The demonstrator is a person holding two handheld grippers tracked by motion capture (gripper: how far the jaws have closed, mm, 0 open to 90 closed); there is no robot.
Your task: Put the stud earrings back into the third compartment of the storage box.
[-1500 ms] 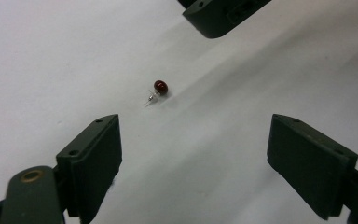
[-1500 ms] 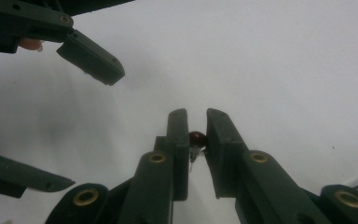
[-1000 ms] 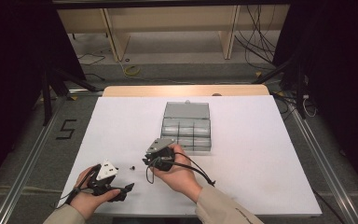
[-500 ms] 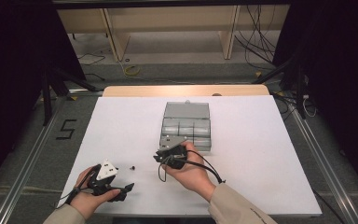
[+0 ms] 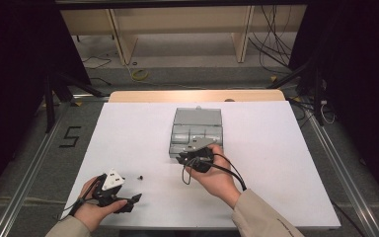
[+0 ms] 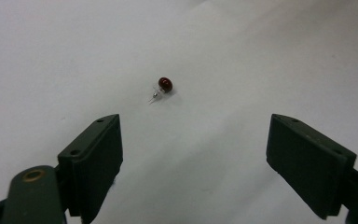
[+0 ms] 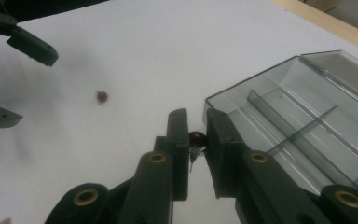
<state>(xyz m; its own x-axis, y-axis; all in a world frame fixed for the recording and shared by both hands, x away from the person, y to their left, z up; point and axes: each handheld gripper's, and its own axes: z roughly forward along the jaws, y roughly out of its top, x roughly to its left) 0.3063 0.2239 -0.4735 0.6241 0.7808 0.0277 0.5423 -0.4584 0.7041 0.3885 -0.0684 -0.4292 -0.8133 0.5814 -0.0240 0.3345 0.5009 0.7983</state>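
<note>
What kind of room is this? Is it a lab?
Probably a lab or test workshop. A white table sits between metal floor rails, loose cables lie behind it, and a number 5 is marked on the floor.

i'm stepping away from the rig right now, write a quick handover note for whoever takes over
Right gripper: shut on a dark red stud earring, held at the near edge of the clear compartment box, whose lid is open.
Left gripper: open, holding nothing, resting low over the white table, pointed at the second earring.
Done: one earring picked up and brought to the box.
Left: drop the held earring into a compartment; the second earring lies loose on the table between the two grippers and probably goes in next. The compartments in sight look empty.
</note>
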